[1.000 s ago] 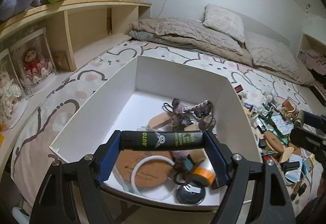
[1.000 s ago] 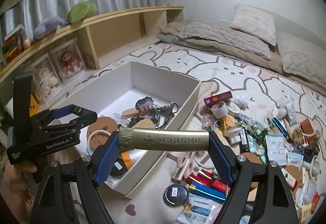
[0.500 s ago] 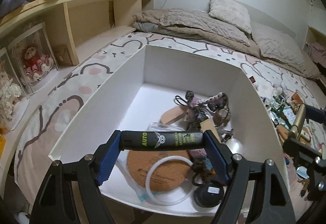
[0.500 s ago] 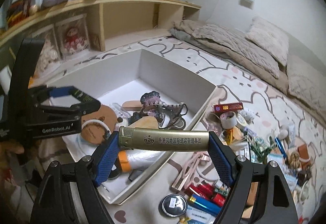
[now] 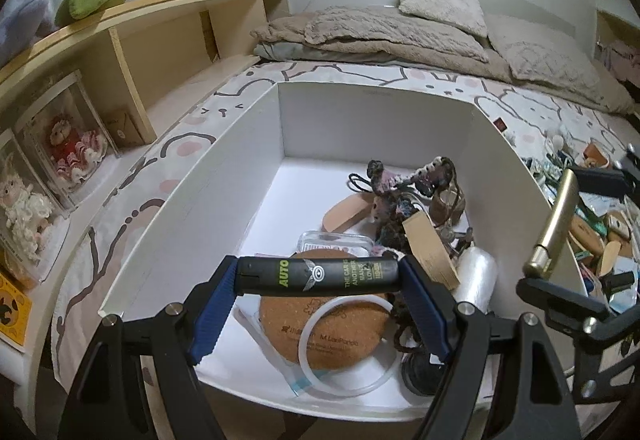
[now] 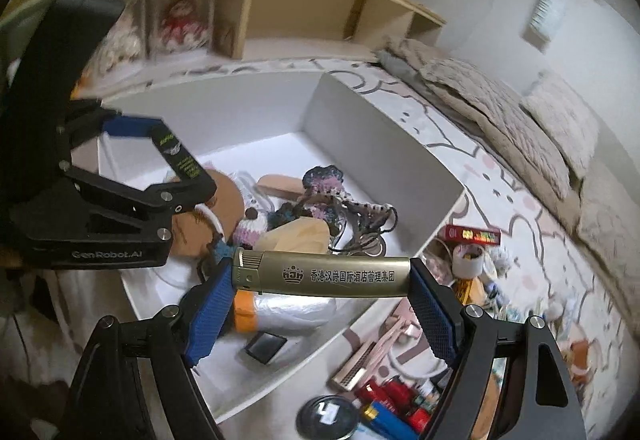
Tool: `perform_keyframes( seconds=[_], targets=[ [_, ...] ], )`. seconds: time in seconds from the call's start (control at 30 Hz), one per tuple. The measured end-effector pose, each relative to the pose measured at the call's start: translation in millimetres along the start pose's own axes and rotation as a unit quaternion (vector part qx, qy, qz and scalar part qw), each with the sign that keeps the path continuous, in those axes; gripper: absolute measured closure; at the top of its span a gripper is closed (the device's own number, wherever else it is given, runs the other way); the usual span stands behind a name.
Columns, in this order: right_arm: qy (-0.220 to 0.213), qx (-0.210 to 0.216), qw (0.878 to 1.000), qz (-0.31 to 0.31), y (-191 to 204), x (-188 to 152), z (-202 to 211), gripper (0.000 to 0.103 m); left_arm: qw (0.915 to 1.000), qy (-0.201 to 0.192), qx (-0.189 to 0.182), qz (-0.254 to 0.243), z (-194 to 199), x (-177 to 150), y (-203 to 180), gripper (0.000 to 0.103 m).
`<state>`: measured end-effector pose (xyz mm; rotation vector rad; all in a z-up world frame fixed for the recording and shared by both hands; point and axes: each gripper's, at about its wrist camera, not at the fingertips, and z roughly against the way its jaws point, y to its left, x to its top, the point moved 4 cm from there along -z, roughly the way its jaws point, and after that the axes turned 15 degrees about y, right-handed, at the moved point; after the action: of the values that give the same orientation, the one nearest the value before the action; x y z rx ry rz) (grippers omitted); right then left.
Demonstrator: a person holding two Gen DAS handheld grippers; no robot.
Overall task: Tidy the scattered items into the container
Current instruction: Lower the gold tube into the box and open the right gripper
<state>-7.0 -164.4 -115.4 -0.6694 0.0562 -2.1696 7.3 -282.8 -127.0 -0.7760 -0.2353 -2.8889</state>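
Observation:
My left gripper (image 5: 318, 278) is shut on a black lighter (image 5: 316, 275) held crosswise between its blue pads, above the near end of the white box (image 5: 192, 196). My right gripper (image 6: 322, 278) is shut on a gold lighter (image 6: 324, 276), hovering over the box's near right corner (image 6: 380, 160). In the left wrist view the gold lighter (image 5: 554, 224) shows at the right, over the box wall. The left gripper with the black lighter (image 6: 178, 156) appears in the right wrist view at the left. Inside the box lie a cork coaster (image 5: 320, 328), a white ring, knitted items (image 5: 400, 192) and a tape roll (image 6: 288, 306).
Scattered small items (image 6: 400, 400) cover the patterned bed sheet right of the box: lighters, a round tin (image 6: 328, 418), a tape roll (image 6: 468, 260), a red box (image 6: 472, 234). A wooden shelf (image 5: 152, 52) with dolls runs along the left. Pillows and blankets (image 5: 400, 28) lie at the far end.
Both grippers have come closer over the box, each still holding its lighter. The right gripper has moved left and rolled, so the room tilts in its view.

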Motion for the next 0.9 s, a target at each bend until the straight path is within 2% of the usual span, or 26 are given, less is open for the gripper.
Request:
perform_keyframes(
  seconds=[0.13, 0.3, 0.63, 0.9],
  targets=[
    [0.021, 0.001, 0.998, 0.062, 7.6, 2.9, -7.3, 0.019, 0.9999, 0.004, 0.008, -0.008, -2.2, 0.4, -0.9, 0.023],
    [0.047, 0.023, 0.994, 0.096, 11.6, 6.7, -11.2, 0.019, 0.9997, 0.007, 0.012, -0.020, -4.4, -0.4, -5.9, 0.023],
    [0.082, 0.080, 0.988, 0.105, 10.1, 2.9, -20.9, 0.019, 0.9989, 0.016, 0.019, -0.039, -10.7, -1.7, -12.1, 0.023],
    [0.098, 0.102, 0.982, 0.123, 12.4, 1.8, -24.8, 0.019, 0.9982, 0.030, 0.016, -0.050, -13.4, -2.5, -14.1, 0.023]
  ],
)
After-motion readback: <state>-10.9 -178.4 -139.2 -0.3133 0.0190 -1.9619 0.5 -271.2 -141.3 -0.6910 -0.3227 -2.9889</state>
